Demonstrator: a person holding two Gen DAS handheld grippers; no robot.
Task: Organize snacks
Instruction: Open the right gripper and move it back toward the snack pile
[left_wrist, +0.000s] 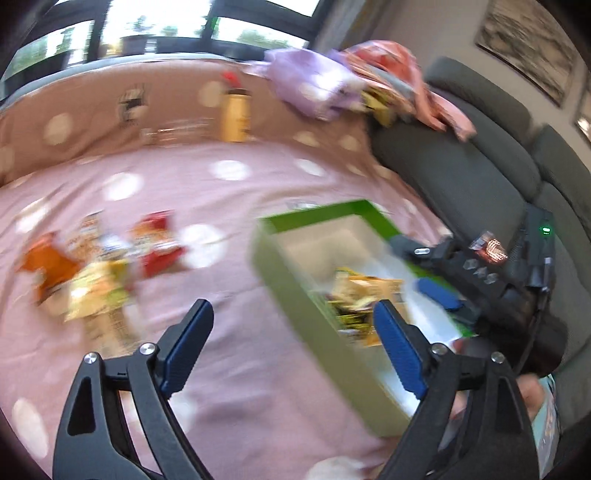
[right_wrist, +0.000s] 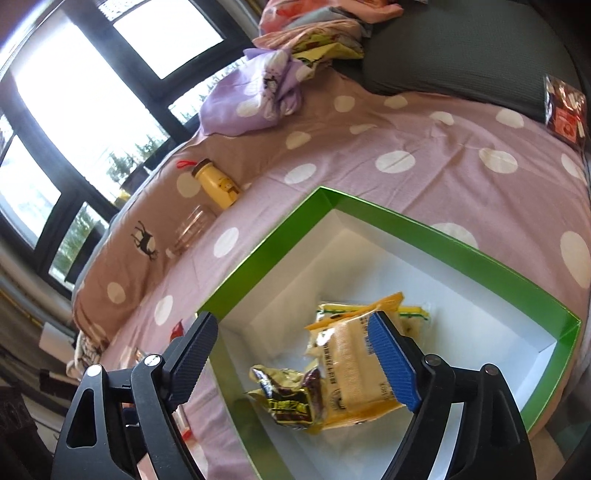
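Both released: right hand-held gripper (right_wrist: 295, 360) hangs over packets (right_wrist: 354, 373) in green box (right_wrist: 266, 258); left hand-held gripper (left_wrist: 293, 345) should centre wide over bed's loose snack pile (left_wrist: 99, 273), then pinch one packet.

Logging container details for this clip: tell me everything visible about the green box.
The green box is an open, lidless rectangular carton, seemingly glossy cardboard, green outside and along its rim, white inside. It sits upright on the pink polka-dot bedspread, near the grey cushion. Inside, on its floor, lie a few snack packets: pale yellow ones and a dark gold one. Neither hand-held gripper appears to touch it.
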